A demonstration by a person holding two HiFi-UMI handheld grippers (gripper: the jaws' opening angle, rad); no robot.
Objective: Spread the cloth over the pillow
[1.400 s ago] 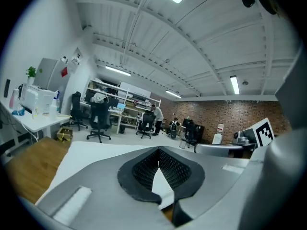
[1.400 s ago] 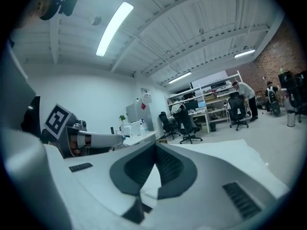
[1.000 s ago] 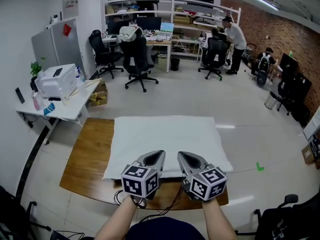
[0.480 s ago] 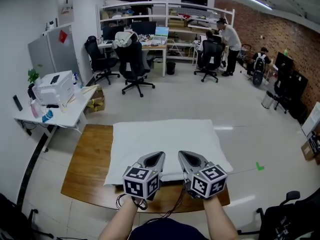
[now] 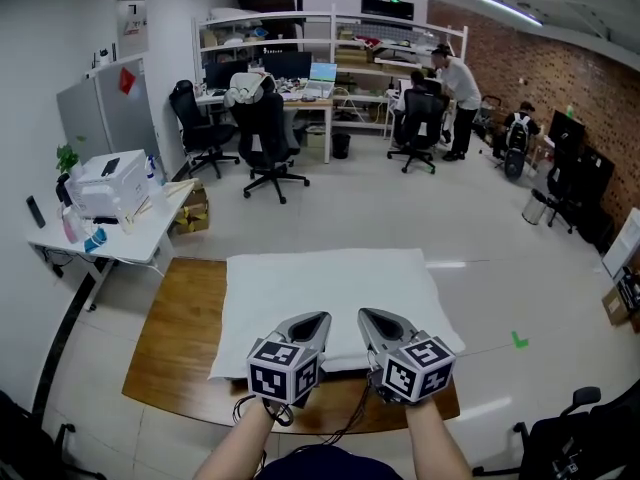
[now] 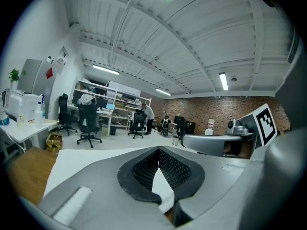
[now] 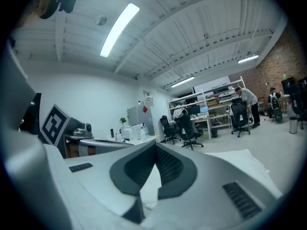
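**Cloth:** a white cloth (image 5: 330,288) lies flat and smooth across the lower centre of the head view. It is a broad rectangle covering most of a wooden table (image 5: 180,328). Bare wood shows along its left side and in a strip at the bottom edge. The pillow beneath cannot be told apart from the cloth (the near edge looks thick and rounded).

**Left gripper:** the left gripper (image 5: 312,323) sits at bottom centre, just left of its partner, with its tips over the cloth's near border.
- The jaws are closed, tip against tip.
- In the left gripper view the ribbed pads (image 6: 144,169) meet at the top, and white shows in the narrow wedge below them.
- Whether any fabric is caught there cannot be told.

**Right gripper:** the right gripper (image 5: 375,320) is level with the left one and close beside it without touching, also over the near border.
- The jaws are closed in the same way.
- Its pads (image 7: 168,166) join at the tip above a sliver of white.

**Hands:** a bare forearm (image 5: 232,448) leads up from the bottom edge to the left gripper.

**Cables:** dark cables (image 5: 345,418) hang below the grippers, over the table's near edge.

**Surroundings, left edge:** a white side table (image 5: 150,230) carries a printer (image 5: 105,180).

**Surroundings, upper centre:** black office chairs (image 5: 262,133) stand before a desk with monitors (image 5: 285,65), under white shelving (image 5: 330,23).

**Surroundings, upper right:** a standing person (image 5: 460,83) is beside a brick wall (image 5: 540,68).

**Surroundings, right of the table:** a green mark (image 5: 519,340) is on the pale floor
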